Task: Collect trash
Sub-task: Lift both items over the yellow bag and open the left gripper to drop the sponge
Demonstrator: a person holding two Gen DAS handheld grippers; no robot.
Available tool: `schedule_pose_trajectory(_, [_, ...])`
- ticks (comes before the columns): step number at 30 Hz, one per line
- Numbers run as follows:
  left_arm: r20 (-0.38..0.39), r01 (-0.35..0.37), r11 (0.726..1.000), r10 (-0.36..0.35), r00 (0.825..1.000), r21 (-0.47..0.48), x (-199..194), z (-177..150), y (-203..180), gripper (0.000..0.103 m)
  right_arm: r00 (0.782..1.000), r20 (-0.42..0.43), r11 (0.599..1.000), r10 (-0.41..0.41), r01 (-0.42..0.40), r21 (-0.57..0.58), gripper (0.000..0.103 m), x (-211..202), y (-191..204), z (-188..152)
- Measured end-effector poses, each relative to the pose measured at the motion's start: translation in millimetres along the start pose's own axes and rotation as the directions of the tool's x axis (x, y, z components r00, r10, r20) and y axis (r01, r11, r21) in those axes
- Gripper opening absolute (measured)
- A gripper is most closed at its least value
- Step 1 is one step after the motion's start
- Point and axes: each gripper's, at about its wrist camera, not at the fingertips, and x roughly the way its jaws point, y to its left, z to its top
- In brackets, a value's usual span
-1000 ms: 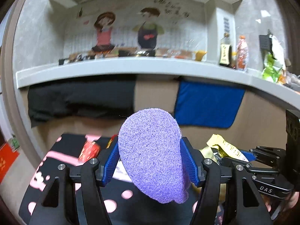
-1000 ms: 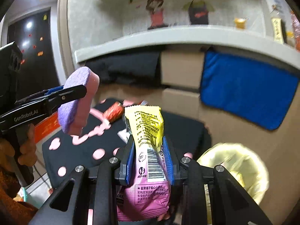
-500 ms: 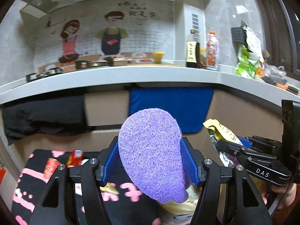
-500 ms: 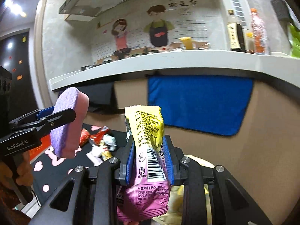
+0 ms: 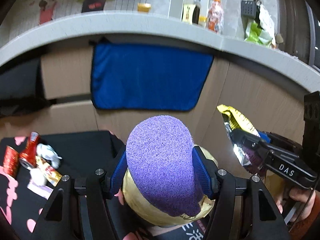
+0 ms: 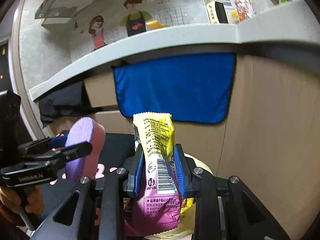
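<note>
My left gripper (image 5: 160,172) is shut on a purple sponge (image 5: 162,160) and holds it above a bin lined with a yellow bag (image 5: 138,202). The sponge also shows in the right wrist view (image 6: 84,140). My right gripper (image 6: 159,172) is shut on a yellow and pink snack packet (image 6: 158,160), held over the same yellow bag (image 6: 200,164). The packet shows in the left wrist view (image 5: 238,128) at the right. More trash lies on a black mat with pink spots (image 5: 84,150): red cans (image 5: 20,156), crumpled white paper (image 5: 49,154) and a wrapper (image 5: 50,172).
A blue cloth (image 5: 148,76) hangs on the beige cabinet front under a grey counter (image 5: 124,24). A dark cloth (image 5: 18,84) hangs to its left. Bottles (image 5: 215,17) and bags stand on the counter.
Both grippers have swung to the right, away from the mat, and tilted down over the yellow-lined bin. Each keeps its hold on the sponge and the packet.
</note>
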Motion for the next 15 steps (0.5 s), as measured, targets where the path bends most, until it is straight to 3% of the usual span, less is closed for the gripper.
schedule_pose_trajectory(15, [-0.188,0.062,0.994,-0.077,0.979,-0.085,94,-24,8,0.066,0.993,-0.110,0.996,-0.048,0.056,0.075,0.027,37,-42,-29])
